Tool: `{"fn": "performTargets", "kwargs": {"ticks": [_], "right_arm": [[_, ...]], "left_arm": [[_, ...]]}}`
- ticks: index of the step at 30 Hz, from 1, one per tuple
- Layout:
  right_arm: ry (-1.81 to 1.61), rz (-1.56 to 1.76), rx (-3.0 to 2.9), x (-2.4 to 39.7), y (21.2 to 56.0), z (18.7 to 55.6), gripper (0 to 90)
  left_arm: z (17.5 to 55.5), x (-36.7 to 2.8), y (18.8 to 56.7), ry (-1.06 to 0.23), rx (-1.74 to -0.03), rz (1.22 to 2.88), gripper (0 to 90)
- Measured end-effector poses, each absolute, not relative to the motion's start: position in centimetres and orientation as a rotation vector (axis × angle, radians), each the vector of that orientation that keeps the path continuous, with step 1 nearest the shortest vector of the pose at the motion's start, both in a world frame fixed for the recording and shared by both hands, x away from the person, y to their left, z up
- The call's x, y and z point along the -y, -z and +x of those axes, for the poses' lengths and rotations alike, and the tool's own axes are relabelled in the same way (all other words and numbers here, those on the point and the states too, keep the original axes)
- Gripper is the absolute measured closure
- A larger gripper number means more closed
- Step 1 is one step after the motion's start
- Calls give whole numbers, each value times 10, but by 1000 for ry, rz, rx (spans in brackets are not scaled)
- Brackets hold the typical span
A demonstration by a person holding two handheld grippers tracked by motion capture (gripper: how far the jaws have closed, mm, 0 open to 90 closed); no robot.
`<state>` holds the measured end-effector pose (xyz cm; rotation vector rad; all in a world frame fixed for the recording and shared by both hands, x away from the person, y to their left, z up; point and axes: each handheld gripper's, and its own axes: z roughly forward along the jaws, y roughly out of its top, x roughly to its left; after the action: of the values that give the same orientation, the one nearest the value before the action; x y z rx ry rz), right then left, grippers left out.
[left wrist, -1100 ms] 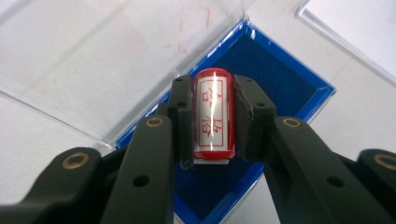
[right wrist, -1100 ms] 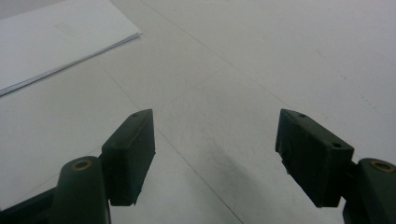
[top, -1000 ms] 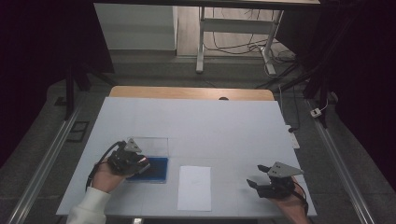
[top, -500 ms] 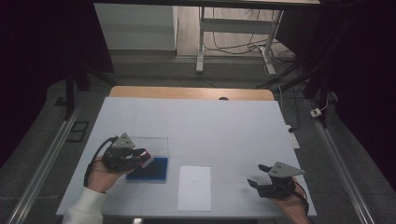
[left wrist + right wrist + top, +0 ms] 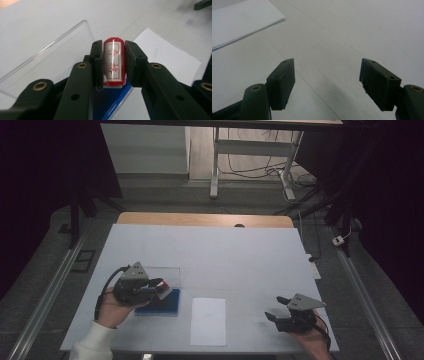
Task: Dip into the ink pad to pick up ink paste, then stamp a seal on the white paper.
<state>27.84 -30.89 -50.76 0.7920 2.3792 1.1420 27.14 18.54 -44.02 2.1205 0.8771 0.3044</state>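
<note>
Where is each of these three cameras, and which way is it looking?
High view: above the table, looking forward and down; both hands, left gripper, right gripper.
Left gripper view: rides that gripper, looks along its jaws shut on a red stamp.
Right gripper view: rides its gripper, looks along open jaws at the table.
Shared: all three show the white paper.

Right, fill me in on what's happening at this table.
A person is working with a gripper in each hand. The left gripper is clamped on a small red stamp and holds it above a blue ink pad, whose clear lid stands open behind it. A white sheet of paper lies flat on the table just to the right of the pad. The right gripper rests low over the table near the front right edge, jaws wide apart with nothing between them.
</note>
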Motion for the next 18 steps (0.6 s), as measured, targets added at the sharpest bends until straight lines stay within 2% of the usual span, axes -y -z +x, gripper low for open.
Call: {"fn": "performTargets", "kwargs": {"ticks": [18], "right_arm": [[-1141, 795, -2384, 308, 508, 278, 287]], "left_arm": [[268, -161, 437, -276, -791, 2103, 700]]}}
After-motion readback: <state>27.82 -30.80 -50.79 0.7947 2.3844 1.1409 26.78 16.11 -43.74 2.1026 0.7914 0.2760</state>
